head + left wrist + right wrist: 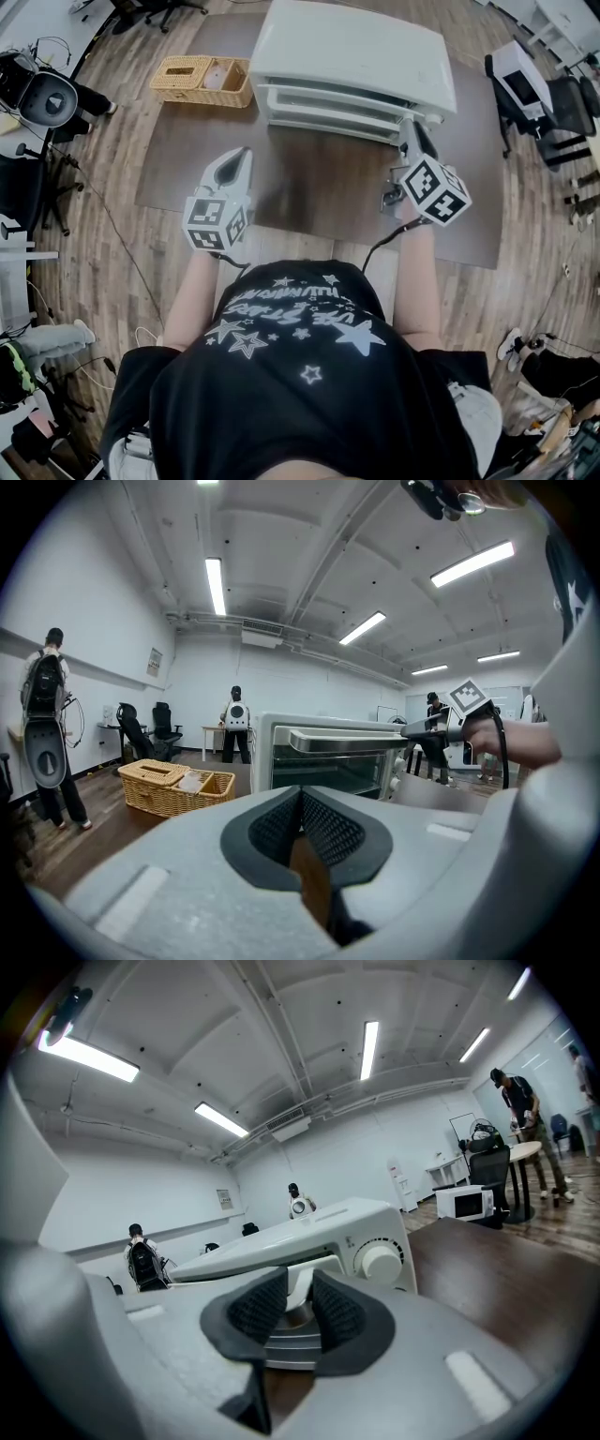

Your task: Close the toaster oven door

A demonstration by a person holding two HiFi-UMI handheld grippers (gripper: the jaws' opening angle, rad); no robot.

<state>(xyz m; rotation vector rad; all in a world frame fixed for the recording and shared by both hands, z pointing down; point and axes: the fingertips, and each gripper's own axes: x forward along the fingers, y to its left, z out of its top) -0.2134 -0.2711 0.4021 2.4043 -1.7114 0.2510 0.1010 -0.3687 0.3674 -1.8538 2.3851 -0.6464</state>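
Observation:
A white toaster oven [352, 56] stands at the far side of the brown tabletop [309, 192]. In the left gripper view its glass door [323, 769] stands nearly upright, with the bar handle [347, 741] along the top. My right gripper [410, 133] is at the right end of that handle. In the right gripper view its dark pads [337, 1312] close on a white piece of the handle [298, 1283], next to a round knob [380, 1262]. My left gripper [246, 155] hangs left of the oven, apart from it, with its pads [281, 822] meeting and nothing between them.
A wicker basket [202, 80] with compartments sits on the table left of the oven. Office chairs [548, 103] and cables stand on the wood floor around the table. Several people [45, 714] stand in the room's background.

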